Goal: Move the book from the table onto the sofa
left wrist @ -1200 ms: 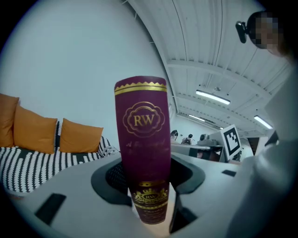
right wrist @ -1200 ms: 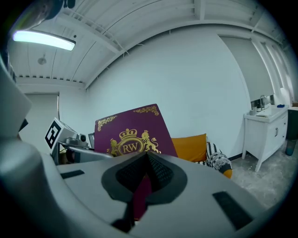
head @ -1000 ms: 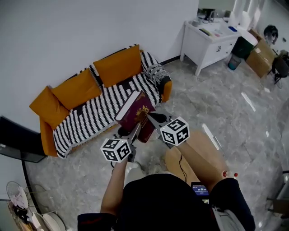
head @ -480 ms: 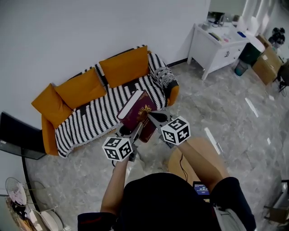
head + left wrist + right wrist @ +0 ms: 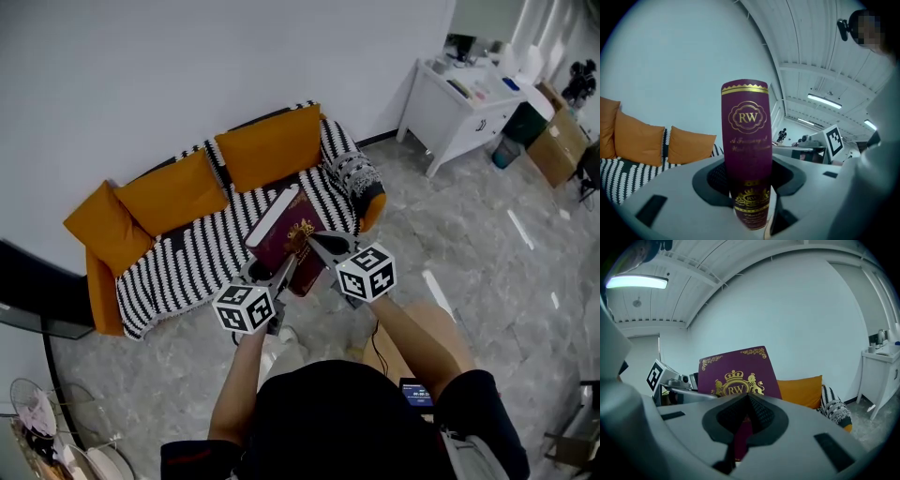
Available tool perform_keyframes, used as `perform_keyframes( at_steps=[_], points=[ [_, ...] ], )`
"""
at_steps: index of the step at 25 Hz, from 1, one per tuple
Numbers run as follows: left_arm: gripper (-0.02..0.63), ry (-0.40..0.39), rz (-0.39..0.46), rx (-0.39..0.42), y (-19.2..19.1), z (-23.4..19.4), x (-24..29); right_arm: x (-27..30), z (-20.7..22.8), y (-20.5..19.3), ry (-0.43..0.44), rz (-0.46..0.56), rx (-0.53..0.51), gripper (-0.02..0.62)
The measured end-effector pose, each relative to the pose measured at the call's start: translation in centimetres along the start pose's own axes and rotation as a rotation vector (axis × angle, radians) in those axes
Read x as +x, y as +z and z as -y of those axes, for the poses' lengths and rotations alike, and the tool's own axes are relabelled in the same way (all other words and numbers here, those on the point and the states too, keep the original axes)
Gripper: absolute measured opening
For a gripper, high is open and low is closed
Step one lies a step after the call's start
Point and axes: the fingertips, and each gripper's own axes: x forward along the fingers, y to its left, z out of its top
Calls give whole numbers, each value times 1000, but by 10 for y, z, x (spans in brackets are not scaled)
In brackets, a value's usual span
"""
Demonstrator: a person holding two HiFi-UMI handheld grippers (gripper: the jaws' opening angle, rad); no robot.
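Note:
A maroon book [image 5: 287,236] with gold print is held in the air in front of the sofa [image 5: 192,255], which has a black-and-white striped cover and orange cushions. My left gripper [image 5: 280,273] is shut on the book's spine; in the left gripper view the spine [image 5: 746,150] stands upright between the jaws of the left gripper [image 5: 750,190]. My right gripper [image 5: 315,247] is shut on the cover's edge; the right gripper view shows the crested cover [image 5: 736,373] just past the closed right gripper [image 5: 740,425]. The book is still apart from the sofa.
A patterned pillow [image 5: 357,174] lies on the sofa's right arm. A white desk [image 5: 466,101] stands at the back right, with a teal bin [image 5: 506,155] and a cardboard box [image 5: 568,137] beside it. A dark object [image 5: 28,292] is at the left, on marble floor.
Both grippers have carried the book toward the sofa, which now sits a little closer and further right in the head view. The grip on the book looks unchanged.

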Motion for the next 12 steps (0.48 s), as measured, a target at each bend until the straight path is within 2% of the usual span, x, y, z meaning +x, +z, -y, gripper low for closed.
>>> perform_keyframes(
  at_steps=[12],
  points=[
    [216,-26,-33,-17,43,-119,1,121,10,30,-44,-11,57,17]
  ],
)
